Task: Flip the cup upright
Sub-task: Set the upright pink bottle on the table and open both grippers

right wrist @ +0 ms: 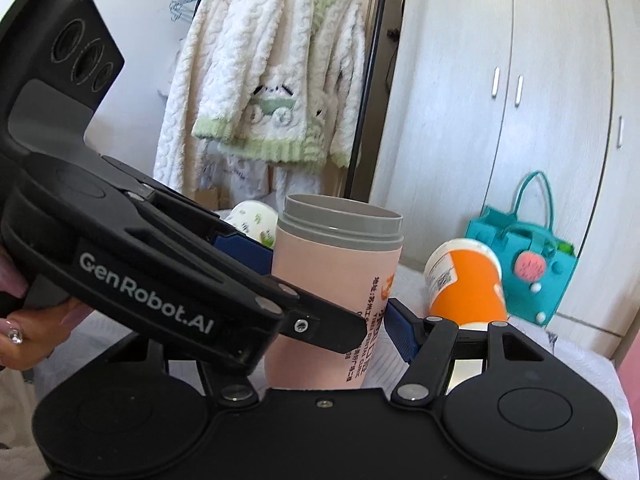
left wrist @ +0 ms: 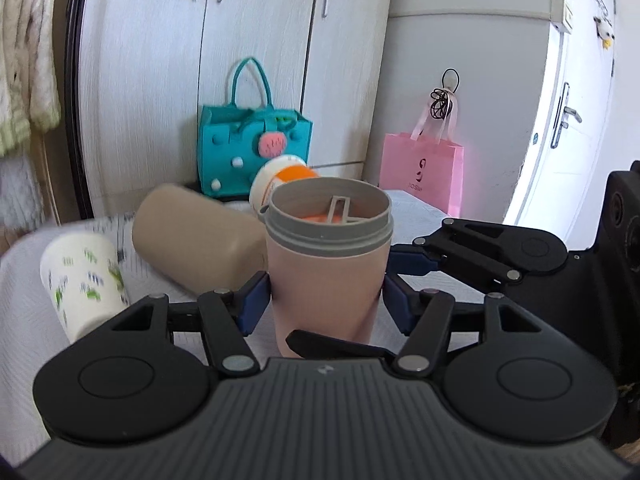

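Both claws bracket the pink cup (left wrist: 326, 268), upright beside the tipped tan cup (left wrist: 192, 236): left gripper (left wrist: 320, 300) pads flank it loosely, right gripper (right wrist: 332, 300) grip unclear, so I'd release slowly, withdrawing straight back without nudging it.

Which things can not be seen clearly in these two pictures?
- Pink cup: base hidden by the left gripper, left view.
- Cup print: partly covered by that gripper's body, right view.
- White cup: pattern blurred, left view.
- Right gripper: left finger hidden, right view.
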`<state>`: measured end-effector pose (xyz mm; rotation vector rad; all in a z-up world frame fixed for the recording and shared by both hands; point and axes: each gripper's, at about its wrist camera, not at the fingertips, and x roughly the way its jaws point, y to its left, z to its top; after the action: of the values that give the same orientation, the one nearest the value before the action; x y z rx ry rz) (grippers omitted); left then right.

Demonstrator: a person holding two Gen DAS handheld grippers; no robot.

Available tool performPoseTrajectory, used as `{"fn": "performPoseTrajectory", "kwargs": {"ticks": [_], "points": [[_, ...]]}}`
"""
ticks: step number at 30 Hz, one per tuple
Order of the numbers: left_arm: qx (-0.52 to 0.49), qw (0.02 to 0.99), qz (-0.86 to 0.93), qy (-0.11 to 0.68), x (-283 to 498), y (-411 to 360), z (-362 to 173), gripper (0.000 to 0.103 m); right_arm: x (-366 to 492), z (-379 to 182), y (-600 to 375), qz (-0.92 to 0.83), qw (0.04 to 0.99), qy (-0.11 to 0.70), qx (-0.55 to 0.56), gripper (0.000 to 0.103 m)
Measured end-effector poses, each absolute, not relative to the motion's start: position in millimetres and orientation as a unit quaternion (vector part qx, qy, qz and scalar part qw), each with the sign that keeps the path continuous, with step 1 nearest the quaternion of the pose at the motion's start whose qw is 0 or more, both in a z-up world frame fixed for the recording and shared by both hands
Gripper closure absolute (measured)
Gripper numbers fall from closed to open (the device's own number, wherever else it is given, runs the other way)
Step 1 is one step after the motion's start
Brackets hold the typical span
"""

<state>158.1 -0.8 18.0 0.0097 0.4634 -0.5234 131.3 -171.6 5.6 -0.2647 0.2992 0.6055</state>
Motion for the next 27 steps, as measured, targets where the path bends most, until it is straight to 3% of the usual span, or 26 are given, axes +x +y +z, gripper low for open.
{"fn": "performPoseTrajectory", "kwargs": {"ticks": [16, 21, 27], "points": [[0.004, 0.934, -0.253, 0.253, 164.4, -7.8, 13.6, 0.042, 142.5, 1.2, -174.0, 0.29, 0.928, 0.206, -0.112, 0.035], [0.007, 0.936, -0.251, 0.248, 159.0, -7.8, 18.4, 0.032, 133.2, 3.3, -177.5, 0.284, 0.932, 0.195, -0.113, 0.035], [-0.007, 0.938, -0.248, 0.243, 148.9, -2.8, 25.1, 0.031, 127.8, 8.7, -186.7, 0.276, 0.936, 0.196, -0.097, 0.034]]}}
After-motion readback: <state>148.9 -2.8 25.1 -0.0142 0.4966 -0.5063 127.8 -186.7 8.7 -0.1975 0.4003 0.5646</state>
